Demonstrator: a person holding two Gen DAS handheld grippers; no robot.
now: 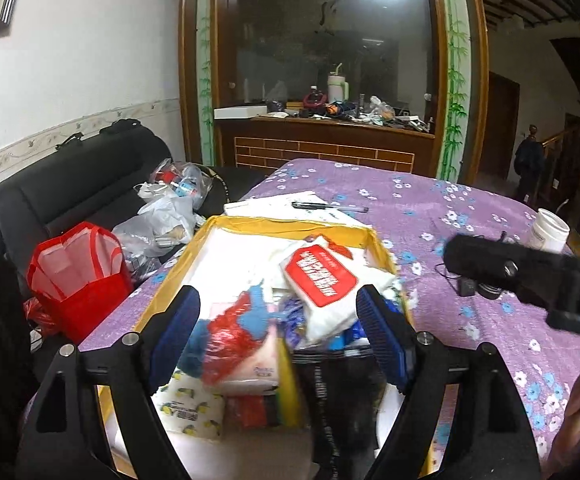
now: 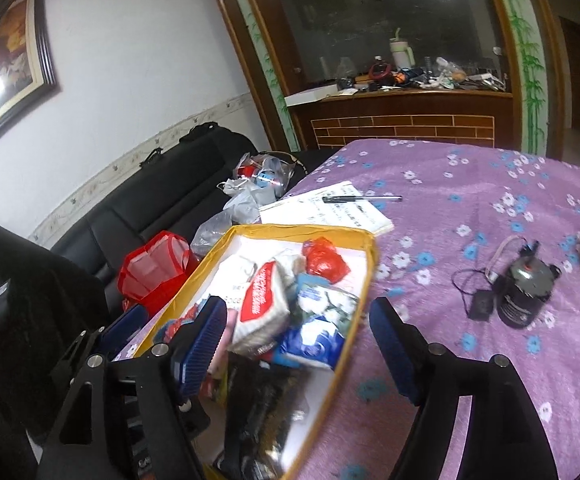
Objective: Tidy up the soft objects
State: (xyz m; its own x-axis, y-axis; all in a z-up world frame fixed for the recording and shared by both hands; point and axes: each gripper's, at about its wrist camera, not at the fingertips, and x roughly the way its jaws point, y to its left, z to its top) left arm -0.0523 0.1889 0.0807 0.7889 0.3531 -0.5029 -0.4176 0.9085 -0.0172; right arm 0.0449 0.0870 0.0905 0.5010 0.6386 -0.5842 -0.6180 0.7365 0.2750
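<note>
Purple flowered cloth (image 2: 469, 184) is covering the surface; black sofa (image 1: 90, 184) sitting along the white wall to its left, red bag (image 1: 78, 276) leaning by the surface edge. I am looking down into a yellow-rimmed box (image 1: 290, 225) near the surface's left edge, where the soft objects are lying piled: a white tissue pack with a red label (image 1: 321, 280) on top, a red plastic packet (image 2: 323, 262) toward the far end, a blue-and-white pack (image 2: 317, 340) against the right wall. Left gripper (image 1: 280, 320) is hovering over the pile, jaws standing open, nothing clamped. Right gripper (image 2: 297, 332) is hanging over the box's right rim, jaws likewise apart and empty. Papers with a pen (image 2: 359, 199) lying beyond the box; a black cylinder device (image 2: 523, 292) resting well to the right.
</note>
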